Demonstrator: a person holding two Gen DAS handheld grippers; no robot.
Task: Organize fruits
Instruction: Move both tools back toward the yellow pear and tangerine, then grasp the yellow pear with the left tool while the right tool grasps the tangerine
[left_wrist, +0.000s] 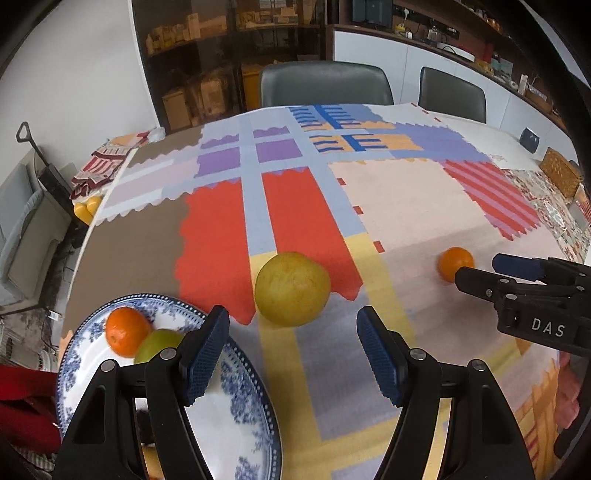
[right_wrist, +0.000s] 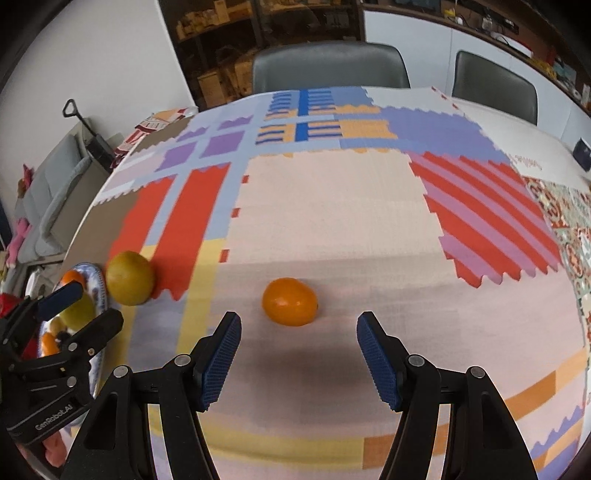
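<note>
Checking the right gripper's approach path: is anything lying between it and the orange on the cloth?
Nothing: the right wrist view shows only bare tablecloth between the right gripper and the orange.

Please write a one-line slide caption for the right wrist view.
Open right gripper nears an orange on the patchwork tablecloth.

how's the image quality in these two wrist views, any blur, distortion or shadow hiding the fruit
Left wrist view: strong fisheye bending with dark corners; the large yellow fruit is slightly soft, the plate and its fruit smeared. Right wrist view: same bending; the orange is a little soft but clear, with a dark shadow on the tablecloth between the right gripper fingers. No fruit is hidden by glare.
</note>
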